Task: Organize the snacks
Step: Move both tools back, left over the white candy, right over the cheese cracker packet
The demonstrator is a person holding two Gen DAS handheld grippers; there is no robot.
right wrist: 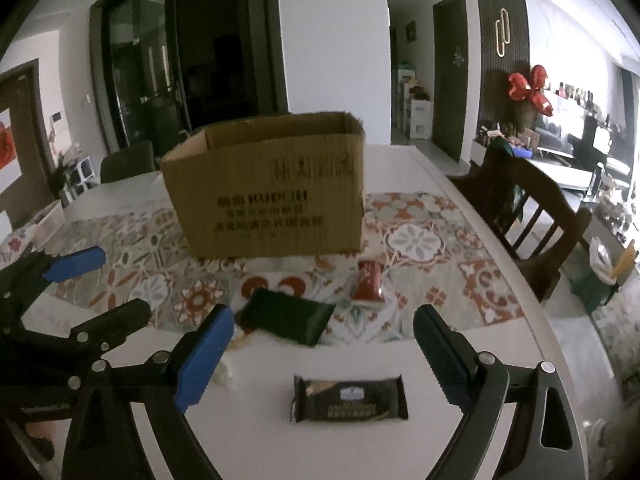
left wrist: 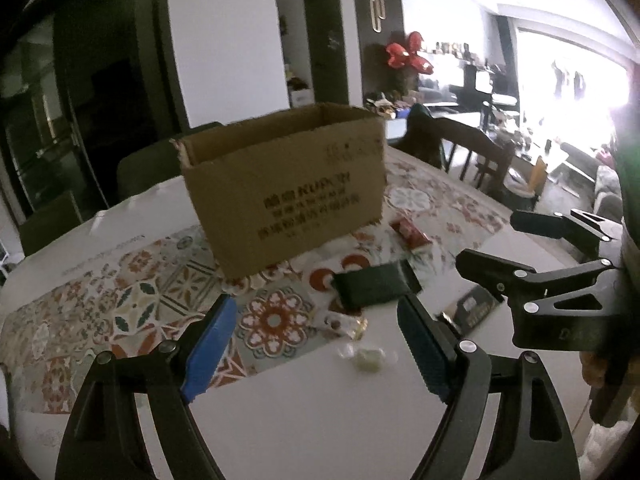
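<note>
both tools hang spread over the white table (right wrist: 460,208), nothing between their pads. the left tool (left wrist: 316,344) faces a dark green snack pack (left wrist: 374,289); the right tool (right wrist: 324,356) frames a black wrapped snack bar (right wrist: 350,399). an open cardboard box (right wrist: 272,196) stands farther back on the patterned mat (right wrist: 420,240), a red snack packet (right wrist: 369,282) near its right corner.

Cardboard box (right wrist: 266,188) blocks desk (right wrist: 352,448) centre, top open. Bare desk in front w/ dark green packet (right wrist: 288,318), red packet (right wrist: 369,281), black bar (right wrist: 350,398) scattered; chair (right wrist: 524,216) crowds right edge.

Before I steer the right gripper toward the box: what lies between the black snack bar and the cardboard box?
In the right wrist view, a dark green packet lies between the black snack bar and the cardboard box.
</note>
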